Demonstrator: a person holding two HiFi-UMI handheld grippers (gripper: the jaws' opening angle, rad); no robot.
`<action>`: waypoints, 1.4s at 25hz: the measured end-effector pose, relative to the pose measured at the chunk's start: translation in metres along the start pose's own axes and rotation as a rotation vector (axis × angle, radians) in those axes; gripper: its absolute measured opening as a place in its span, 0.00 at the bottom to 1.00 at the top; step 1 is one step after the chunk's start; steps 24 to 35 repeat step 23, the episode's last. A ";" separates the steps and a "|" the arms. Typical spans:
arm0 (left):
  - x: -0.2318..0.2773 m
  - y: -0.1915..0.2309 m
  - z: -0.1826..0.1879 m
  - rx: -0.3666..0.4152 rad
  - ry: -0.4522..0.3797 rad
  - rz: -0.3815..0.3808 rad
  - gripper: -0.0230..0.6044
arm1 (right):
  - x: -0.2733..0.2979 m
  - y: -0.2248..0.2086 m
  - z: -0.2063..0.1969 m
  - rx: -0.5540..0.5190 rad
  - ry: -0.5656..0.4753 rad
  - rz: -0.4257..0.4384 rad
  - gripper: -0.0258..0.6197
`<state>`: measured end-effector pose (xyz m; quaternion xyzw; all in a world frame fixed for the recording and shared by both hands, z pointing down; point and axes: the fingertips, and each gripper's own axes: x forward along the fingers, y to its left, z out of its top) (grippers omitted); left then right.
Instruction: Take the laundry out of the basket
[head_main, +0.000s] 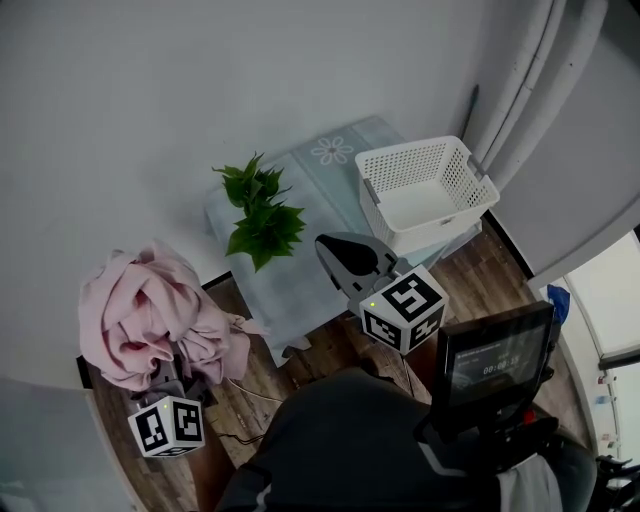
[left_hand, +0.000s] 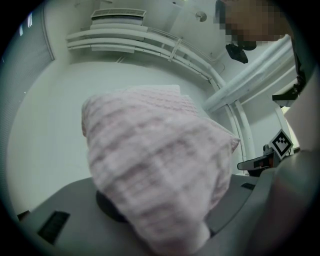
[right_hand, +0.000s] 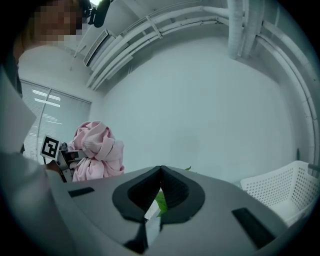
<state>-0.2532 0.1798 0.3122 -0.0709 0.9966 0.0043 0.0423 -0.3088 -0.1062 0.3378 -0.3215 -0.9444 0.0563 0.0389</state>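
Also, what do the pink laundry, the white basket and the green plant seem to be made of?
Pink laundry: soft matte fabric, probably a knit or waffle weave. It bunches in loose folds and shows a ribbed grid close up.
White basket: likely rigid plastic with a smooth finish, going by the regular moulded holes in its walls.
Green plant: real or artificial, the look leaves it open.

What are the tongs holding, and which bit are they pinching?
The left tongs pinch the pink laundry by a bunched fold at the bundle's near edge; the rest bulges out beyond them. The right tongs are shut and hold nothing.
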 end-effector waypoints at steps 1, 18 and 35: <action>0.000 0.000 -0.001 0.001 0.007 0.002 0.43 | 0.000 0.000 0.001 -0.001 -0.001 0.003 0.07; -0.001 -0.005 0.003 0.004 -0.002 0.007 0.43 | -0.001 -0.002 0.007 -0.022 -0.020 0.004 0.07; -0.001 -0.006 0.003 0.008 0.001 -0.004 0.43 | -0.002 -0.003 0.008 -0.027 -0.020 -0.006 0.07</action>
